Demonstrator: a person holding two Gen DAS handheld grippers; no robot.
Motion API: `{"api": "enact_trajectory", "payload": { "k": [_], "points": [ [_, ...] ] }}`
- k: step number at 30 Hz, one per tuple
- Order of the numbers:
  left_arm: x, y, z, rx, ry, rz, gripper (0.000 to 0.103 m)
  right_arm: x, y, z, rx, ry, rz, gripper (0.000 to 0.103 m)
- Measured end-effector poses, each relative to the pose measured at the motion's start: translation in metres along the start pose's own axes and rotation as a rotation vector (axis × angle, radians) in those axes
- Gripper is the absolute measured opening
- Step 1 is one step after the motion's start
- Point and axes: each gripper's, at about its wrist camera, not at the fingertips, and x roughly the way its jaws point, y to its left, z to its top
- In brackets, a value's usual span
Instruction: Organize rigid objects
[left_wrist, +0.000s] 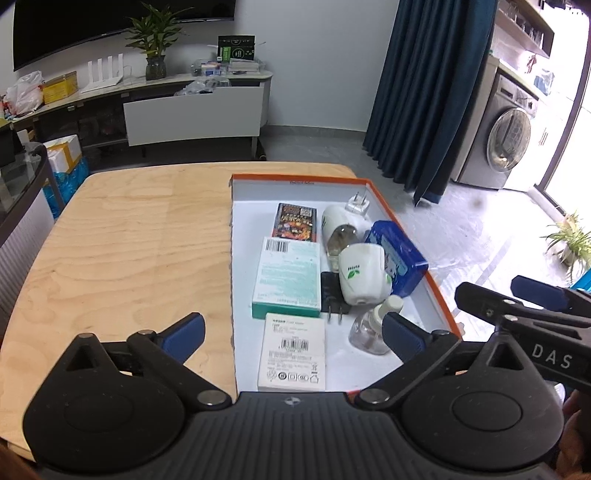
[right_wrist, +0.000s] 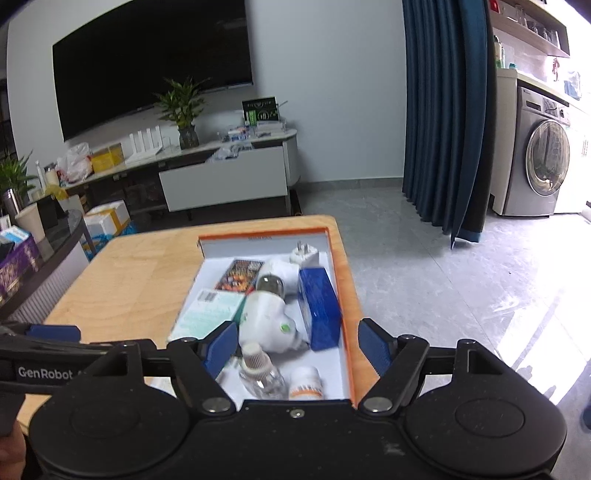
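My left gripper (left_wrist: 293, 330) hangs over the near end of the shallow orange-rimmed cardboard tray (left_wrist: 413, 243), its blue-padded fingers (left_wrist: 184, 332) spread wide with nothing between them. My right gripper (right_wrist: 299, 345) hovers just beside it over the same end, likewise wide apart and empty; its black arm crosses the right edge of my left view. Nearest to me in the tray lies a flat white box with a barcode label (left_wrist: 293, 350), and to its right a small clear bottle with a ribbed white cap (left_wrist: 369, 328) lies on its side. A small white and orange container (right_wrist: 306, 384) sits by the tray's near wall, seen only from my right camera. Next out, a teal and white rectangular carton (left_wrist: 286, 277) lies flat, with a black plug adapter (left_wrist: 332, 295) just beside it. A white plug-in vaporiser with a green leaf mark (left_wrist: 364, 275) rests against a blue rectangular box (left_wrist: 399, 254), which leans on the tray's right wall. Farther on lie a second white vaporiser with a glass bottle (left_wrist: 338, 230), a dark box printed in red and yellow (left_wrist: 295, 221), and a white two-pin charger (left_wrist: 357, 205) near the far wall. The tray sits on the right side of the light wooden table (left_wrist: 140, 240).
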Motion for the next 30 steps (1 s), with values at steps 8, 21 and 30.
{"api": "enact_trajectory", "payload": {
  "k": [8, 21, 30],
  "points": [
    [0.002, -0.006, -0.015, -0.01, 0.026, 0.062, 0.103, 0.0, -0.005, -0.016, -0.012, 0.052, 0.027, 0.087],
    [0.01, -0.02, -0.025, -0.035, 0.051, 0.103, 0.103, -0.001, -0.018, -0.027, -0.037, 0.087, 0.041, 0.087],
    [0.008, -0.023, -0.027, -0.034, 0.03, 0.123, 0.103, -0.003, -0.021, -0.028, -0.033, 0.077, 0.052, 0.087]
  ]
}}
